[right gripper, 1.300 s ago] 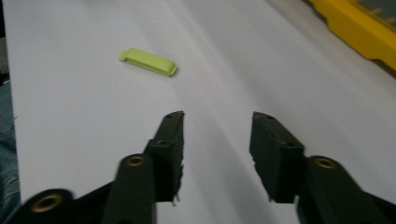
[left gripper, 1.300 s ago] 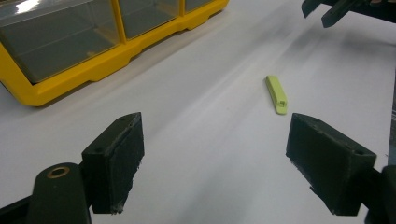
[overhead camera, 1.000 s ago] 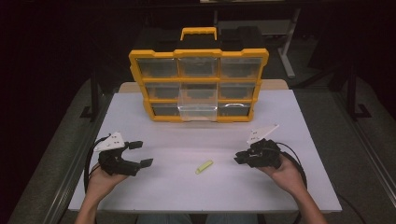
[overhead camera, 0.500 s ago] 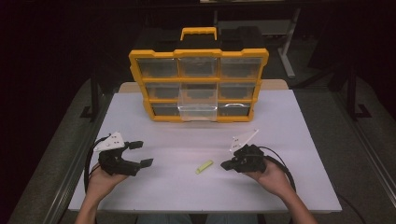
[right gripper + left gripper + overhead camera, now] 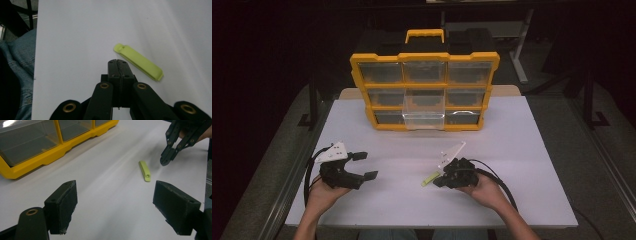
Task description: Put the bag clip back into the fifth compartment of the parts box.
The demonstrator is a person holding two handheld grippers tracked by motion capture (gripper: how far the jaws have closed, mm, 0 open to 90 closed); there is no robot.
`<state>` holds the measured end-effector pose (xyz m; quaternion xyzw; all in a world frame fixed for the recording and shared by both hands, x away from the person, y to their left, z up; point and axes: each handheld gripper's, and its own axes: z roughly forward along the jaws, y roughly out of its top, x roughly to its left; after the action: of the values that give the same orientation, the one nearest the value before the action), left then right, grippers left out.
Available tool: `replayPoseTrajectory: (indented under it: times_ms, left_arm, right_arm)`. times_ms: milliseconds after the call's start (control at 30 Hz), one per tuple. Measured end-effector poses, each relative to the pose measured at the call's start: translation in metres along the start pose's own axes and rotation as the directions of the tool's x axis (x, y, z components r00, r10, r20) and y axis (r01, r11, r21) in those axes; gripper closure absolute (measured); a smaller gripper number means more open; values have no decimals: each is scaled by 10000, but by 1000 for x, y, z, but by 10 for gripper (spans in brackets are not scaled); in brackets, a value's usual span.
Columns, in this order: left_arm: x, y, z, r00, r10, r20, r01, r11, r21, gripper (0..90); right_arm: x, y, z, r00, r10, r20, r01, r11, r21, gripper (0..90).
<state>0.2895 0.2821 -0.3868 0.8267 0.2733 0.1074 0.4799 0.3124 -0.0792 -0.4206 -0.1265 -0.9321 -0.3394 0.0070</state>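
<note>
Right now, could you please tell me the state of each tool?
Left tool: open, holding nothing.
Right tool: shut, holding nothing; the small lime-green plastic clip lies on the white table just beside its tips.

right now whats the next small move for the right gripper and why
Probably open the right gripper before closing in: its jaws are pressed shut with nothing between them, and the green clip lies flat on the white table just beside the tips, not between them. Shut jaws could only nudge it.

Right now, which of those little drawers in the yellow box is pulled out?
The bottom-row middle drawer of the yellow organizer: its clear front juts toward the table, while the other drawers sit flush.
</note>
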Motion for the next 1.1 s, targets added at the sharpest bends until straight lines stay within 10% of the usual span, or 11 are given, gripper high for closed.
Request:
replayPoseTrajectory:
  times_ms: [1100]
  left_arm:
    - [0,1,-2,10000,-3,57,4,9999,-102,199]
  right_arm:
    - [-3,25,42,9976,-612,309,596,9969,512,888]
